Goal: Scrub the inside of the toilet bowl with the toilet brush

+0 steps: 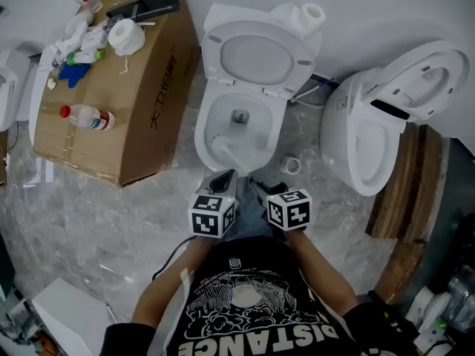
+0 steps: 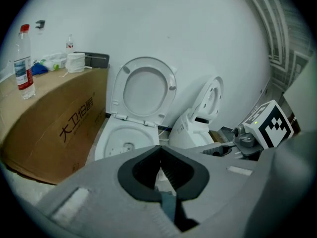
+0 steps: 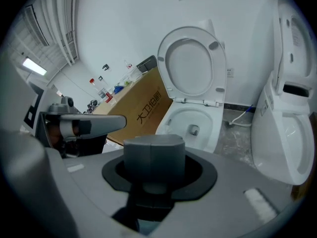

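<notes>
Beside the cardboard box (image 1: 148, 110) printed 大卫伯爵, left gripper (image 1: 223, 177) jaws pinch the toilet brush (image 1: 223, 148) inside the toilet bowl (image 1: 257, 130); right gripper (image 3: 153, 152) jaws pressed together, empty.

Both forearms (image 1: 320, 271) reach up from the lower middle of the head view, close together. The left gripper (image 1: 223, 178) and right gripper (image 1: 261, 189) sit side by side near the centre, each with its jaws pressed together.

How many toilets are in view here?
2. One toilet, seat raised, stands straight ahead beside the cardboard box; a second toilet lies to its right by wooden boards. A white shape cut off at left might be a third.
</notes>
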{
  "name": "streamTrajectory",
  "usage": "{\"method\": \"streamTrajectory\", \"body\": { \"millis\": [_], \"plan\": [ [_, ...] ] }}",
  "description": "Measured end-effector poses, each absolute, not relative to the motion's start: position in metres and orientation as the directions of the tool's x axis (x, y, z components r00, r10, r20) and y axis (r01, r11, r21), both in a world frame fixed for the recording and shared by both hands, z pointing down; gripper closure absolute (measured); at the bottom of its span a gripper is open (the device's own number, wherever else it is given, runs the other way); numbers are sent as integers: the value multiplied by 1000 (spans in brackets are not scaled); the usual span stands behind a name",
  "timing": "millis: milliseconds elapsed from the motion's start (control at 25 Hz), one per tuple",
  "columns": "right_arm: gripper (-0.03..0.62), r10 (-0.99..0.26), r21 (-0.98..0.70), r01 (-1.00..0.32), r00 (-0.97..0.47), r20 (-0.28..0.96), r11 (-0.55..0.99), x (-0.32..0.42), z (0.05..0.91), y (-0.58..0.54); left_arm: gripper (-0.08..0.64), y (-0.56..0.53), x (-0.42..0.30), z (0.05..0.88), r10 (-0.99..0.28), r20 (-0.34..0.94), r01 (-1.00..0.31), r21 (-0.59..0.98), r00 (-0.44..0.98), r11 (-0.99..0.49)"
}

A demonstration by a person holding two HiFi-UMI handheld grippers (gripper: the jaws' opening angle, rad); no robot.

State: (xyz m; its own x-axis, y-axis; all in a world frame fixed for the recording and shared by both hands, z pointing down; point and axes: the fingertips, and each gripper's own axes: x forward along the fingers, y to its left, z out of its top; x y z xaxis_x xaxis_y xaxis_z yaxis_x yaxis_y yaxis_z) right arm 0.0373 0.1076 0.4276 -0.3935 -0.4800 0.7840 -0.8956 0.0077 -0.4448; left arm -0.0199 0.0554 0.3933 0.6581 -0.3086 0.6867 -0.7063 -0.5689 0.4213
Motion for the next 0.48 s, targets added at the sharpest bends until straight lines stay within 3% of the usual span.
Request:
{"method": "streamTrajectory", "body": {
  "millis": [480],
  "plan": [
    [428, -381, -531, -848, -492, 783, 3, 38, 523, 76, 566, 28, -13, 465, -231, 769, -750, 430, 596, -503]
  ]
}}
